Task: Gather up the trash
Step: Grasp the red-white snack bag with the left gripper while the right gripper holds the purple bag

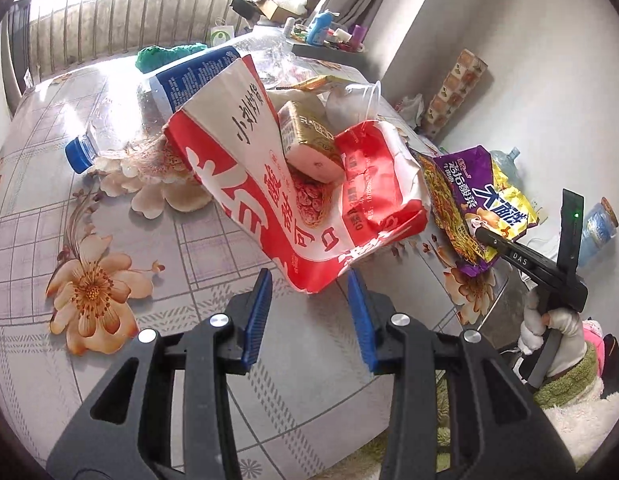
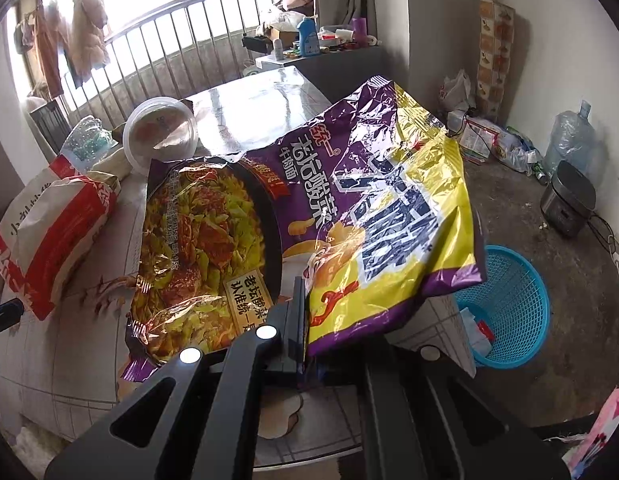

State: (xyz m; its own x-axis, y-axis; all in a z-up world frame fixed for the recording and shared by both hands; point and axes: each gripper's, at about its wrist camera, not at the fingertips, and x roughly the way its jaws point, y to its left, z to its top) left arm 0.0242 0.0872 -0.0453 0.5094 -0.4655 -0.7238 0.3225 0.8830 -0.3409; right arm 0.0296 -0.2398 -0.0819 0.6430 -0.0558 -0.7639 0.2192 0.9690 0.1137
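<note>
- Left wrist view: the left gripper (image 1: pixel 309 296) hangs over the flowered table (image 1: pixel 109 208), its blue pads spread apart with nothing between them; the lower corner of the red-and-white paper bag (image 1: pixel 269 184) lies just ahead of the tips, untouched.
- Against the paper bag's far side lies a clear plastic bottle (image 1: pixel 149 96) with a blue cap; a small gold carton (image 1: pixel 309 140) sits in the bag's open top, and a clear plastic cup (image 1: pixel 361 96) stands just behind it.
- Right of the paper bag, the right gripper (image 1: pixel 485 236), held by a gloved hand (image 1: pixel 549 328), pinches the purple-and-yellow noodle wrapper (image 1: pixel 469 200).
- Right wrist view: the right gripper (image 2: pixel 303 320) is pressed together on the noodle wrapper's (image 2: pixel 309 216) lower edge, the wrapper lifted above the table (image 2: pixel 69 360).
- Right of the wrapper, a blue mesh basket (image 2: pixel 513 300) stands on the floor; the paper bag (image 2: pixel 57 232) lies left of it, a plastic tub (image 2: pixel 161 132) behind.
</note>
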